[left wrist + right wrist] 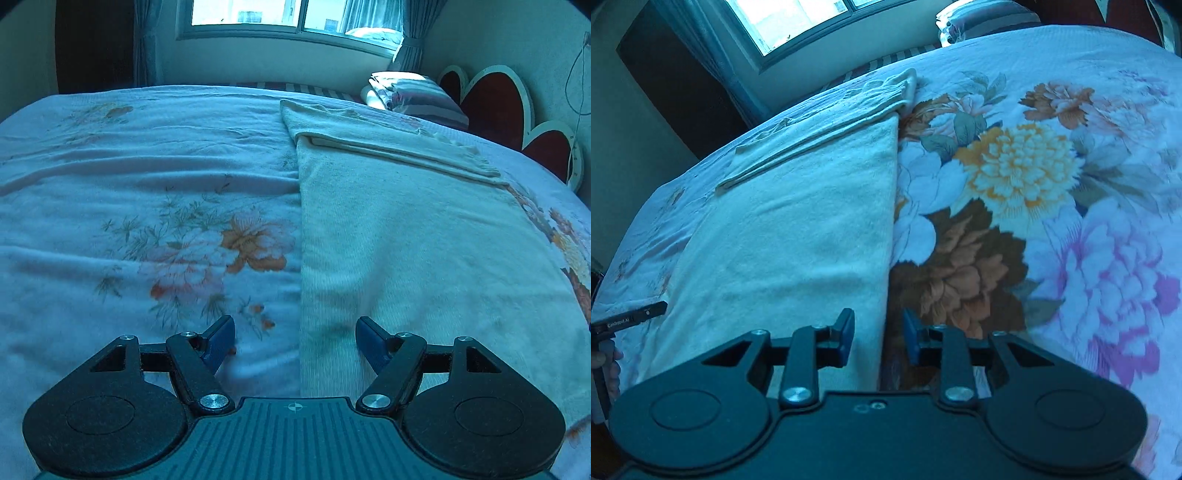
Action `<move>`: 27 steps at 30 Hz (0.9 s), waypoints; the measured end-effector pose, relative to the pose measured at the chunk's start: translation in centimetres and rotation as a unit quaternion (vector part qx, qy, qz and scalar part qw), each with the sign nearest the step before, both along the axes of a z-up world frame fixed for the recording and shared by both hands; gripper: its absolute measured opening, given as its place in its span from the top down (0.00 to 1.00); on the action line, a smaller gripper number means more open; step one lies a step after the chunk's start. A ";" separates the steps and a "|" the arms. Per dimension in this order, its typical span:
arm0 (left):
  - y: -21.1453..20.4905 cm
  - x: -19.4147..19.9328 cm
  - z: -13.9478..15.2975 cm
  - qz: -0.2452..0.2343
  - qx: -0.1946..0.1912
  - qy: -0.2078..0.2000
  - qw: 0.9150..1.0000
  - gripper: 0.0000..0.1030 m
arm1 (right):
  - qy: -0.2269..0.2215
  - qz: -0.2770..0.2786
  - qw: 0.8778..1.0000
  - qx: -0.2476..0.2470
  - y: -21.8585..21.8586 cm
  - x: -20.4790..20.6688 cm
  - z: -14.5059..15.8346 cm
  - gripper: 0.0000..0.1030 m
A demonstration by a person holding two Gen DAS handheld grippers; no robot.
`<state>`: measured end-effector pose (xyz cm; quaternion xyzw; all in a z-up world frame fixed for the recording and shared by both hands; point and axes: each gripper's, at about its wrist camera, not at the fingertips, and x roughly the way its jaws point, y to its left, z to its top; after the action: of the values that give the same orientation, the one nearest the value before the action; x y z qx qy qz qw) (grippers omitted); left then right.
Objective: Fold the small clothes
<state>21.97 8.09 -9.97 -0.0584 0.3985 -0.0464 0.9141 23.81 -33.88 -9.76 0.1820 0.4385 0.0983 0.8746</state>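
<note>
A cream knitted cloth lies flat on the floral bedspread, with a folded band and fringe at its far end. My left gripper is open and empty, its jaws straddling the cloth's left edge near the near end. In the right wrist view the same cloth lies left of centre. My right gripper is open and empty, its jaws straddling the cloth's right edge. The left gripper's body shows at the far left of the right wrist view.
The bedspread covers the whole bed. Folded striped bedding sits at the far right corner by a red heart-shaped headboard. A window and curtains stand behind the bed.
</note>
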 end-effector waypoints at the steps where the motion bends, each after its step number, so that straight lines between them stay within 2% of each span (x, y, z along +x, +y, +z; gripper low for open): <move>1: 0.5 -1.1 -0.2 0.001 -0.018 0.003 1.000 0.29 | 0.004 -0.008 1.000 0.009 -0.1 -1.0 -0.1 0.71; 5: 1.8 -4.2 -0.6 0.001 -0.072 0.009 0.997 0.35 | 0.021 -0.042 0.996 0.070 -1.0 -3.8 -0.7 0.70; 7: 2.5 -5.2 -0.8 -0.005 -0.111 0.016 0.994 0.38 | 0.029 -0.056 0.993 0.102 -1.4 -4.9 -1.1 0.70; 8: 2.8 -5.4 -0.9 -0.011 -0.126 0.021 0.992 0.43 | 0.031 -0.059 0.991 0.115 -1.5 -5.3 -1.3 0.70; 9: 2.9 -5.7 -1.1 -0.016 -0.143 0.028 0.989 0.55 | 0.034 -0.061 0.989 0.128 -1.6 -5.6 -1.5 0.70; 11: 3.3 -6.2 -1.5 -0.021 -0.174 0.042 0.984 0.62 | 0.040 -0.065 0.986 0.149 -1.6 -6.1 -1.8 0.70; 14: 3.8 -6.6 -2.4 -0.032 -0.238 0.067 0.968 0.62 | 0.045 -0.069 0.982 0.171 -1.7 -6.9 -2.2 0.70; 17: 4.2 -6.7 -3.4 -0.023 -0.281 0.072 0.957 0.62 | 0.051 -0.065 0.979 0.188 -1.6 -7.5 -2.7 0.70; 21: 5.4 -6.5 -5.0 -0.008 -0.349 0.073 0.934 0.62 | 0.056 -0.073 0.969 0.229 -1.7 -7.9 -3.6 0.70; 25: 6.0 -5.9 -6.3 0.000 -0.394 0.074 0.916 0.62 | 0.056 -0.092 0.955 0.277 -2.2 -7.8 -4.7 0.72; 27: 5.7 -5.6 -6.4 -0.007 -0.396 0.073 0.915 0.62 | 0.054 -0.099 0.950 0.290 -2.5 -7.4 -5.2 0.75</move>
<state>16.36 13.82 -16.38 -0.4161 0.4139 -0.2020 0.7840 16.43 -36.34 -14.98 0.4750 0.4176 0.1239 0.7646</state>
